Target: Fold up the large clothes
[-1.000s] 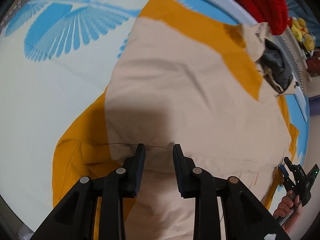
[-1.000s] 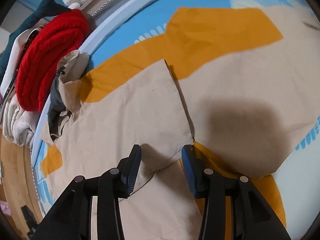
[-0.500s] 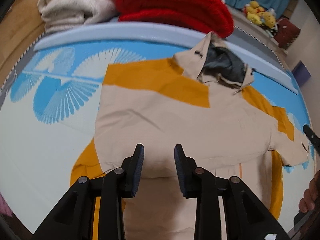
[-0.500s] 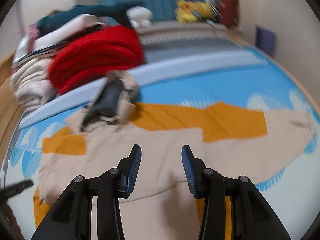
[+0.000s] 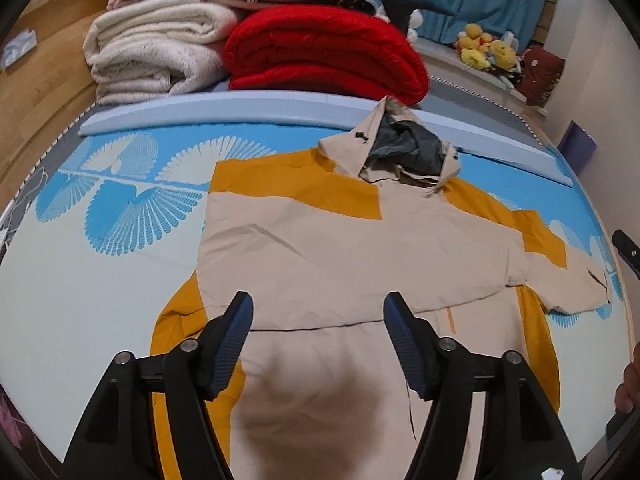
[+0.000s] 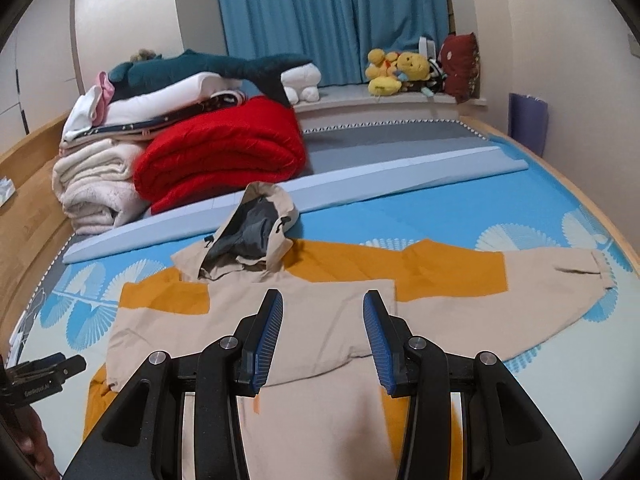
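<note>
Blue curtains (image 6: 332, 20), pale walls (image 6: 128, 12), wooden bed frame (image 6: 28, 168)

A folded red blanket (image 6: 218, 160) sits at the far side of the blue patterned mattress (image 6: 440, 220), touching a rolled cream blanket (image 6: 94, 188) on its left. On top of these lies a stack of white bedding (image 6: 160, 100) with a dark teal stuffed shark (image 6: 208, 68) stretched across it. Farther back, yellow plush toys (image 6: 394, 70) and a dark red cushion (image 6: 460, 66) rest on the ledge below the blue curtains (image 6: 332, 20).
</note>
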`<state>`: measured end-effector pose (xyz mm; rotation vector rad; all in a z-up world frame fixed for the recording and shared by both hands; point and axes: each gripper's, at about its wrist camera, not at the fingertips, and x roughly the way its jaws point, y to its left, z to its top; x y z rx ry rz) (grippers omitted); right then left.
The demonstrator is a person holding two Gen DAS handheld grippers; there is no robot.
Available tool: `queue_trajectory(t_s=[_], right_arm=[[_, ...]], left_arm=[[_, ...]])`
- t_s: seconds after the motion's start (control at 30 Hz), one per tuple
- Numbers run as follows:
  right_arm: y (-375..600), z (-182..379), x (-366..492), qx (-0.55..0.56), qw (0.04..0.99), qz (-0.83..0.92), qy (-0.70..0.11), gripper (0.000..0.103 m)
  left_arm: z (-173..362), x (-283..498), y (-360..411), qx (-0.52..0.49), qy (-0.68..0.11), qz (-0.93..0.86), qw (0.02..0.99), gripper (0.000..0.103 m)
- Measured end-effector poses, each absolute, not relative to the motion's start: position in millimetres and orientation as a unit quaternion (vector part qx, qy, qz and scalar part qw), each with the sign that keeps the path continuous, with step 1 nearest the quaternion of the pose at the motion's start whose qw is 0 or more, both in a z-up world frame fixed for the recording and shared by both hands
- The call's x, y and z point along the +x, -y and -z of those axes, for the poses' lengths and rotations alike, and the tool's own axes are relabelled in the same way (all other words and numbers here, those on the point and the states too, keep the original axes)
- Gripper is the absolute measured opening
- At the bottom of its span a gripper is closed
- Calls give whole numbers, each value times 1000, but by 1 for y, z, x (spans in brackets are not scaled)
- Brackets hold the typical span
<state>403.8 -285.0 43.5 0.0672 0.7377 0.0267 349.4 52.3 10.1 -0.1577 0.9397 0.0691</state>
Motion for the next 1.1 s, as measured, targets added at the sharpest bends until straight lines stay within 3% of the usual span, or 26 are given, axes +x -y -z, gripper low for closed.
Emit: queue_trajectory(t_s=[0.13,0.3,0.37,0.77,0.83,0.9,0.97,1.1], right_arm=[[323,-57,391,61,936,8,-348,50],[374,-78,381,67,945,44,-318,69],[393,-83,377,53,950,68,-302,71],[517,-41,397,127,921,159,-333,71],[535,-32,397,152,916,165,-334,67],[554,-22,399,176,908,170,-340,42],[571,-13,402,188,902,176,-347,24],[609,0,401,225,885,202,-353,22]], left_arm=[[-17,335,-36,-60,-431,-26,900,69],[-17,330,-23,-51,-426,-28,903,70],[-16,332,-20,-46,-426,-35,903,70],[-13,351,-14,-44,-431,-36,901,68],[-10,355,-14,-45,-435,-37,898,67],[-6,358,-13,-48,-441,-33,896,66],[-4,362,-11,-49,-447,-29,892,62],[-4,369,-4,-49,-447,-20,893,56]])
